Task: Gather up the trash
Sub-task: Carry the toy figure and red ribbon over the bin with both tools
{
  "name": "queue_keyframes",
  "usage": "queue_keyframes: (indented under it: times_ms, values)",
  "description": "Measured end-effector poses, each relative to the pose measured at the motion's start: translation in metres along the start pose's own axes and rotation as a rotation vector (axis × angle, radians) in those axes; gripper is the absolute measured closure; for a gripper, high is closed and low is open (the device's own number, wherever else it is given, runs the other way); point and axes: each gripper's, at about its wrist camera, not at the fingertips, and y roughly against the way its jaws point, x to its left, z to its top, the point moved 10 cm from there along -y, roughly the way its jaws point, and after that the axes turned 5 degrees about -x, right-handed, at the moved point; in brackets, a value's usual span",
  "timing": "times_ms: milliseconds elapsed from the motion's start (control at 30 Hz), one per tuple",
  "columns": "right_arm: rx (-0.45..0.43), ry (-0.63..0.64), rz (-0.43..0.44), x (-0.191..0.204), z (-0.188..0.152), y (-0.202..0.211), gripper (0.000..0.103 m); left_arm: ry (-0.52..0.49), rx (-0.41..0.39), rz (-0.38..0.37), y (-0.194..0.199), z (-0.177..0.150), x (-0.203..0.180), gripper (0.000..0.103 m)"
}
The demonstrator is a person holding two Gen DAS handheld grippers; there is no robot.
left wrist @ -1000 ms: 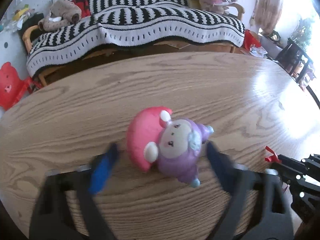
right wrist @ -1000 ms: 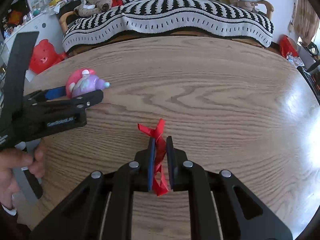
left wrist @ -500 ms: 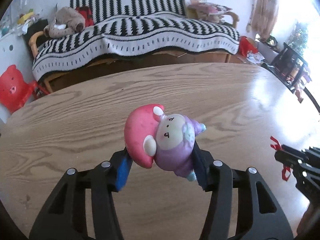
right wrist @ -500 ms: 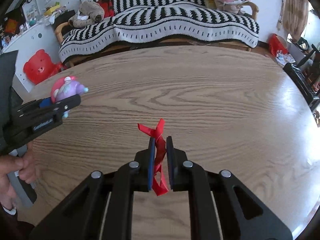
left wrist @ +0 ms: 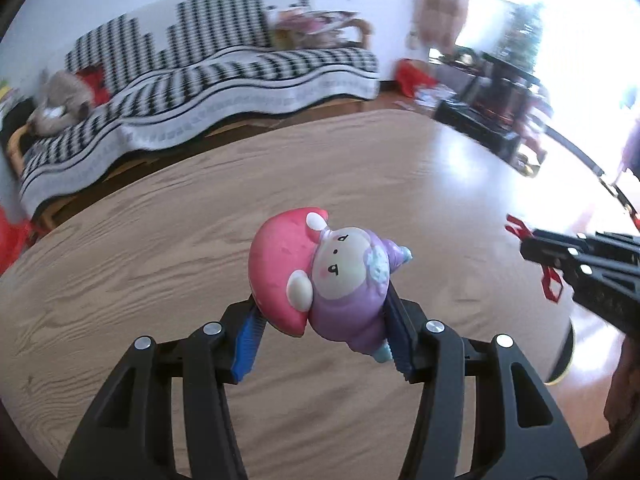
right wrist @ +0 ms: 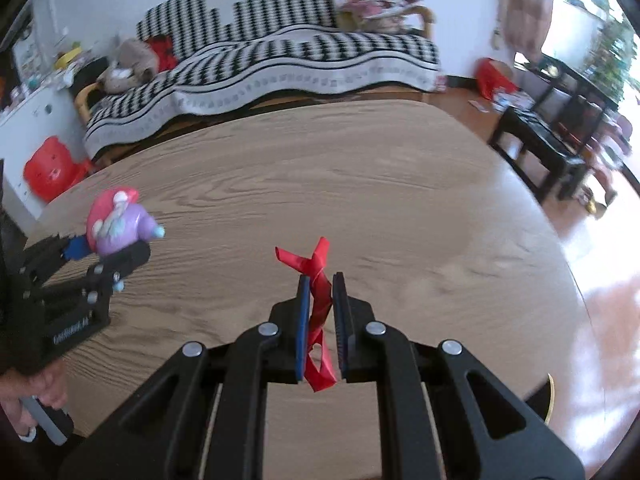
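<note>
We hold a small figurine (left wrist: 320, 276), pink cap and purple body, lying sideways between the blue pads of our left tongs (left wrist: 322, 332), which are clenched on it and carry it clear above the desk (left wrist: 168, 240). Our right tongs (right wrist: 320, 312) are pinched tight on a twisted red ribbon (right wrist: 316, 280), its loose ends sticking out beyond the tips and its loop hanging back between the pads. From the left tongs, the right pair sits off to the right at about the same level; from the right tongs, the figurine is well off to the left. Beyond both tongs the wooden desk looks bare, and past its far edge stands a sofa (right wrist: 280, 60) under a black-and-white blanket. We judge both pieces are collected and in transit; no bin is in view, so the next move calls for finding one and releasing over it.
</note>
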Motion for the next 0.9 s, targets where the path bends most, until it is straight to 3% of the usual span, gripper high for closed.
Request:
queue_keyframes:
  times_ms: [500,900]
  values:
    - [-0.012,-0.268,-0.181,-0.208,-0.071,0.086,0.091,-0.203,0.012,-0.277,-0.011,-0.015,-0.229,0.051]
    - [0.018,-0.43,-0.242,-0.302,-0.141,0.118,0.091,-0.318,0.068,-0.425,-0.022,-0.053,-0.35,0.051]
